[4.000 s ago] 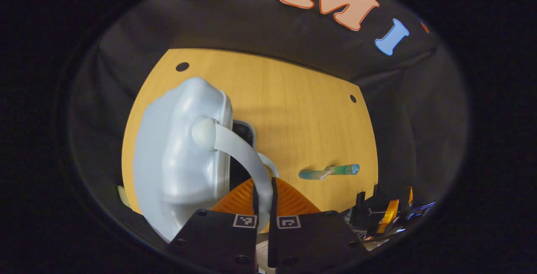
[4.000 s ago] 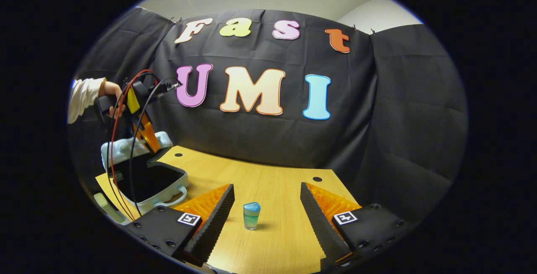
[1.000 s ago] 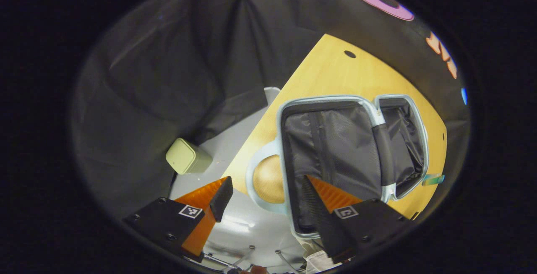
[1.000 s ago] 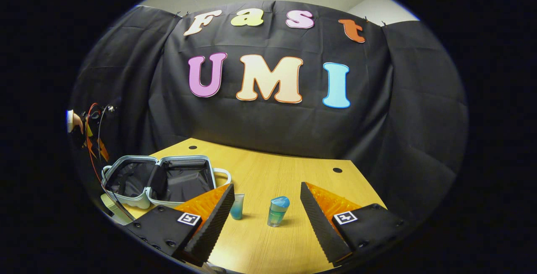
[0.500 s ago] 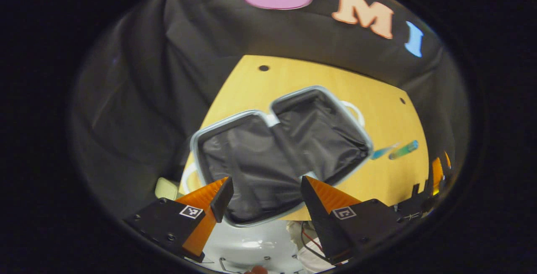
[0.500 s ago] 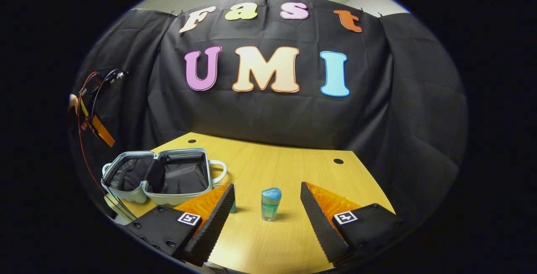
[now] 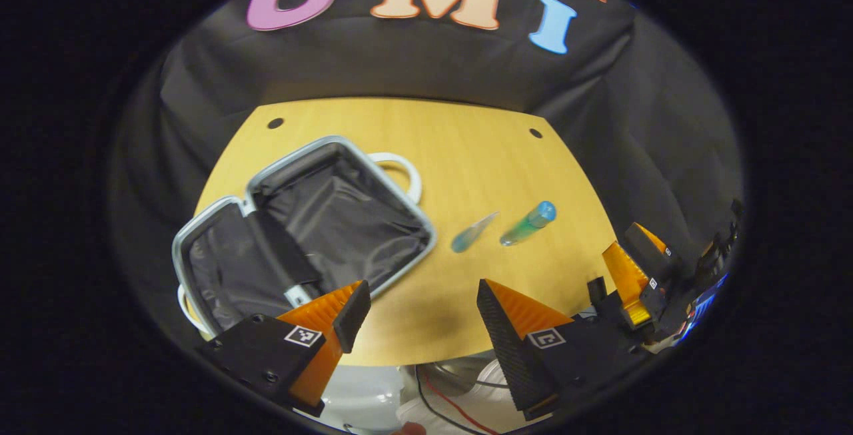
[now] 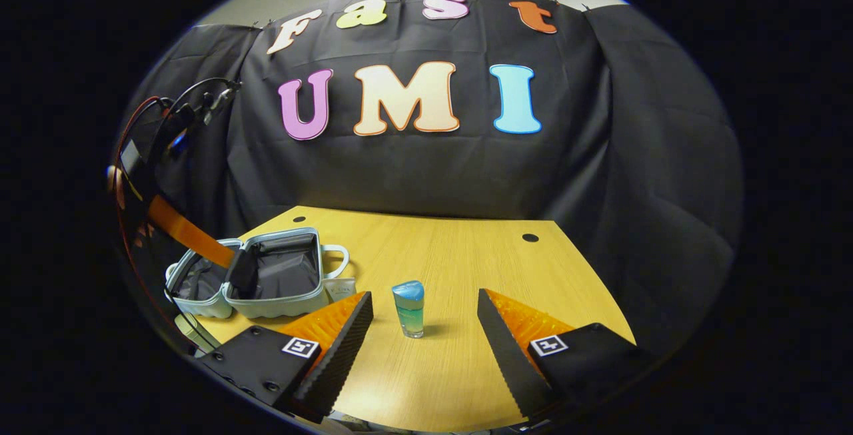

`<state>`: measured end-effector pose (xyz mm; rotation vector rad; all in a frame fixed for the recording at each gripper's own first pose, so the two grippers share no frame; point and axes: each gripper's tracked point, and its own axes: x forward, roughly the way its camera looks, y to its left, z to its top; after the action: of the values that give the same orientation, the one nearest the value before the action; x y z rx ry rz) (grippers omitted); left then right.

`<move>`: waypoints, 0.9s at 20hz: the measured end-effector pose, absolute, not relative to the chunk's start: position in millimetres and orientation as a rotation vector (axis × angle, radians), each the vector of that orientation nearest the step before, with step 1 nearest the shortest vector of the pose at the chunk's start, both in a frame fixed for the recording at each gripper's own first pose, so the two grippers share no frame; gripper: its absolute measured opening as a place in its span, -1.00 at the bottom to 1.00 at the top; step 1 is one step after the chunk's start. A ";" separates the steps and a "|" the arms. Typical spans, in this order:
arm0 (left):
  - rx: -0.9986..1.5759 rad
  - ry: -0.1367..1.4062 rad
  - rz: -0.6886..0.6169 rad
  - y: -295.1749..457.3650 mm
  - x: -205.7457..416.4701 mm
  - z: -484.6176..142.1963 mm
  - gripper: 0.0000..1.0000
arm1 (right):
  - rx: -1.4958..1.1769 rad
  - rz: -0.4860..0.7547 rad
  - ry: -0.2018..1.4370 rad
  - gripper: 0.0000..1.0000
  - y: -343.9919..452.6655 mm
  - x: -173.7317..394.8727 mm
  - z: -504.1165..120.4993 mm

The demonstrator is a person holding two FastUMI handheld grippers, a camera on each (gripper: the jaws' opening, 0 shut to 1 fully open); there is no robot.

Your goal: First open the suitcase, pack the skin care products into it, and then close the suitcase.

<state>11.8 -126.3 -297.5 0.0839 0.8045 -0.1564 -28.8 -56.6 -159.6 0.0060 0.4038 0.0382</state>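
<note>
The pale blue suitcase [image 7: 303, 222] lies open on the wooden table [image 7: 466, 148], both black-lined halves empty. To its right stand a small clear blue tube [image 7: 472, 232] and a blue-capped bottle [image 7: 528, 223]. My left gripper [image 7: 421, 287] hangs open above the table's front edge, right of the suitcase, holding nothing. In the right gripper view the bottle [image 8: 408, 308] stands just beyond my open right gripper [image 8: 424, 298]. The tube [image 8: 341, 288] is partly hidden behind one finger. The left gripper [image 8: 223, 258] hovers over the suitcase [image 8: 273, 278]. The right gripper [image 7: 623, 242] sits at the table's right front corner.
The suitcase's looped handle [image 7: 400, 168] lies toward the table's middle. Two round holes [image 7: 275, 123] mark the table's far corners. Black cloth closes off the back and sides. A white rounded seat [image 7: 360, 388] and loose cables [image 7: 440, 398] are below the front edge.
The left gripper has let go of the suitcase handle and now stands open. The lid has fallen flat, so the suitcase is open. The left view has swung right toward the tube and bottle.
</note>
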 end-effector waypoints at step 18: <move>0.055 0.524 -0.078 -193.4 138.8 -403.4 0.90 | -0.027 0.034 0.547 0.98 -106.8 -33.8 -209.7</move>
<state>138.8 -193.4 -403.4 0.0547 0.5239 -0.0776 -33.8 -106.8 -209.7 -0.0268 0.5474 0.0336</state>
